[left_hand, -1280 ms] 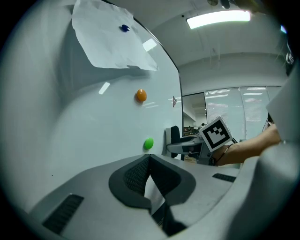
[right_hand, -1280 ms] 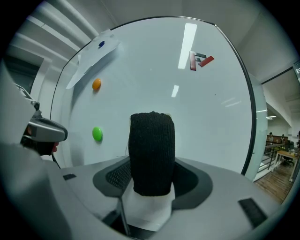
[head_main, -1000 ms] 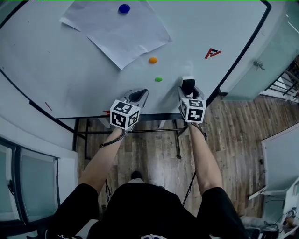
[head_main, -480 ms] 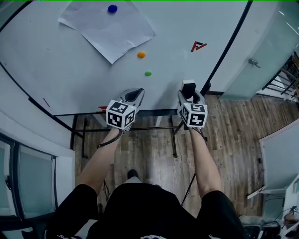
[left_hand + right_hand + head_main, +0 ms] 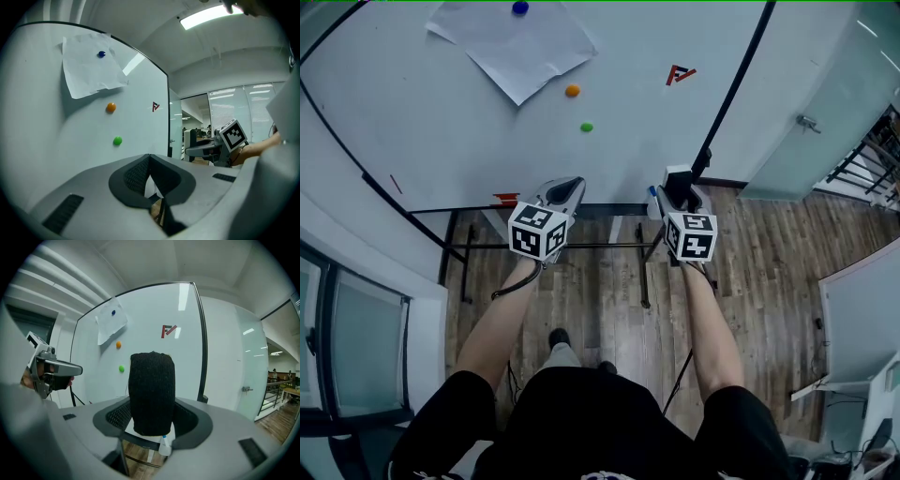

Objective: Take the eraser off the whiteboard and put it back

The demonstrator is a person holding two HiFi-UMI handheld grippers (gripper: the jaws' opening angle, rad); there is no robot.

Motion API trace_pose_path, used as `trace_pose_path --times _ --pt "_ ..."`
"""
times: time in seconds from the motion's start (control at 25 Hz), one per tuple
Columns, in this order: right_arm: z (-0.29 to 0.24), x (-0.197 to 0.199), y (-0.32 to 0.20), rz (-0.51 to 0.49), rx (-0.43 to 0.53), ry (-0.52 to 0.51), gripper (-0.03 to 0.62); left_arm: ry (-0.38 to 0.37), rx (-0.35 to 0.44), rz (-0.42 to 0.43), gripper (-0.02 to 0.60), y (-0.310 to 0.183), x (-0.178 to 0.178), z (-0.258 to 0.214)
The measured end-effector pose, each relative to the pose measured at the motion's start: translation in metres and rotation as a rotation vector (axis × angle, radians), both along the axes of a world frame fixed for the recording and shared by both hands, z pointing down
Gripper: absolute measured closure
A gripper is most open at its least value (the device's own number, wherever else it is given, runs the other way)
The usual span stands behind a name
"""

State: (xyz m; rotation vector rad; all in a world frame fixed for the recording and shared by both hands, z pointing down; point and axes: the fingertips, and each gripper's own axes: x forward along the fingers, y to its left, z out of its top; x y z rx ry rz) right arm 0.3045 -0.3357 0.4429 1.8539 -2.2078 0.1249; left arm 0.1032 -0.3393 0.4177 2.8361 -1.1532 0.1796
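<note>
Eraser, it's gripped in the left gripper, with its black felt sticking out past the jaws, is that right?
Not quite. The eraser is gripped in the right gripper, not the left. The right gripper view shows its black felt sticking out past the jaws. The left gripper is shut on nothing.

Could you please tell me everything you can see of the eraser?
The eraser is a rounded block with a black, knitted-looking felt face and a white backing. It stands upright, clamped between the jaws of the right claw, held in front of the whiteboard and clear of it.
</note>
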Motion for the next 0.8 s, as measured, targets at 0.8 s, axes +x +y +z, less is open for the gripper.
trace_pose_path --times 0.8 --pt "0.020 -0.029 0.111 -0.135 -0.019 0.020 0.336 0.003 -0.027 -0.108 0.560 0.110 -0.027 0.027"
